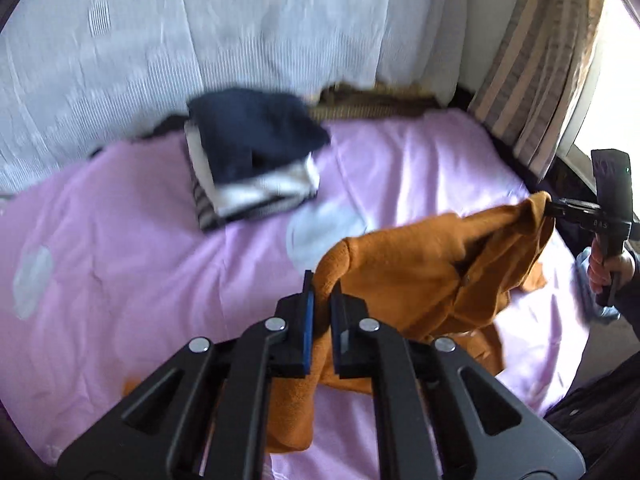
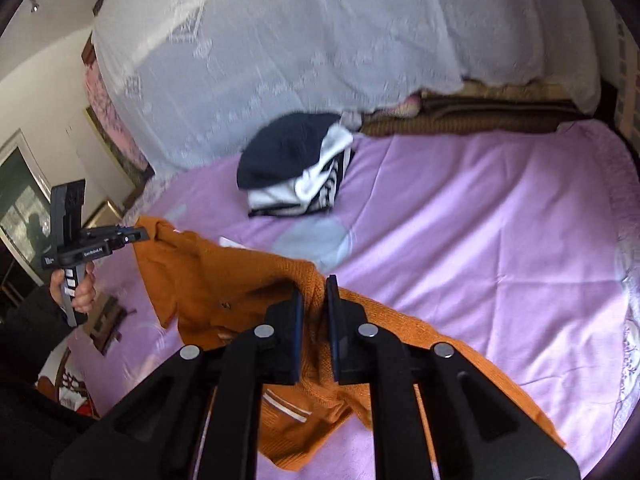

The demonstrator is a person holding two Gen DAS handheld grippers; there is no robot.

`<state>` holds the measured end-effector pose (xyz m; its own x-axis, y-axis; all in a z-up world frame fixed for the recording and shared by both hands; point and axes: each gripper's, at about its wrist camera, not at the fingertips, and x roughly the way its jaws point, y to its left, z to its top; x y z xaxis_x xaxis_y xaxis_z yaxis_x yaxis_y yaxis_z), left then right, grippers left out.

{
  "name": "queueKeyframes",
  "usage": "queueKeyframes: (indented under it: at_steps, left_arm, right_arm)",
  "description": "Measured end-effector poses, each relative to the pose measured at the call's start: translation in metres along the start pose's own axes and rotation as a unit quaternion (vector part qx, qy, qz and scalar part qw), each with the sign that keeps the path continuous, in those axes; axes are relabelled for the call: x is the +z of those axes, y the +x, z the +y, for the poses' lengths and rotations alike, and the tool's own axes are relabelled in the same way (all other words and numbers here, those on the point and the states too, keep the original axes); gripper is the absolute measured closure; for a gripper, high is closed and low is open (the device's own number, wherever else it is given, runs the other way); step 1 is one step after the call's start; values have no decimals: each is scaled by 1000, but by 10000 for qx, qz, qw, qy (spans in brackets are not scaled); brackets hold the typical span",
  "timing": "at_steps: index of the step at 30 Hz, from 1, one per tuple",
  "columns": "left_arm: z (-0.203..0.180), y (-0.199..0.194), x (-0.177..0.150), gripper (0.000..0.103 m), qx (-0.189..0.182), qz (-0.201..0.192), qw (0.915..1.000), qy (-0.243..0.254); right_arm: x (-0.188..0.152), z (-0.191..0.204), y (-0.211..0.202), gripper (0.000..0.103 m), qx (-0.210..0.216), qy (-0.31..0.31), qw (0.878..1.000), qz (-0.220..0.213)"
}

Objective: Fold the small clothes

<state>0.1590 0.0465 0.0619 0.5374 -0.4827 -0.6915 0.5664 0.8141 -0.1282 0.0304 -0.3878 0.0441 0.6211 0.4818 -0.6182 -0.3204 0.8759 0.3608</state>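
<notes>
We are pinching the orange sweater [image 1: 420,276] with both the left gripper [image 1: 323,288] and right gripper [image 2: 314,292], fingers clamped on knit, above the pink bed sheet [image 2: 460,220].

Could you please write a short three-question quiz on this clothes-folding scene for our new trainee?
1. True or false: both the left claw and the right claw are shut on the orange sweater.
2. What lies on top of the folded pile? A) a dark blue garment B) a red towel C) a yellow cap
3. Fill in: the sweater is held over a ____ bedspread.

Key: 1 true; 2 A; 3 pink.
</notes>
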Motion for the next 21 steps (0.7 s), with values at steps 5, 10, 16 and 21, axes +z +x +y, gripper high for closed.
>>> queueKeyframes:
  at_steps: [5, 10, 16, 21]
  left_arm:
    - [-5, 27, 55, 97, 381, -197, 9990, 104]
    - [28, 111, 83, 83, 864, 351, 9949, -375]
    - [71, 152, 45, 37, 1570, 1032, 9757, -1126]
    - [61, 109, 2, 32, 717, 1199, 9795, -1454]
  right_arm:
    - [44, -9, 33, 92, -175, -53, 9996, -200]
    - [83, -47, 121, 91, -597, 225, 9973, 371]
    - [69, -104, 155, 73, -619, 1369, 9875, 473]
    - [14, -95, 111, 69, -490, 1546, 9850, 583]
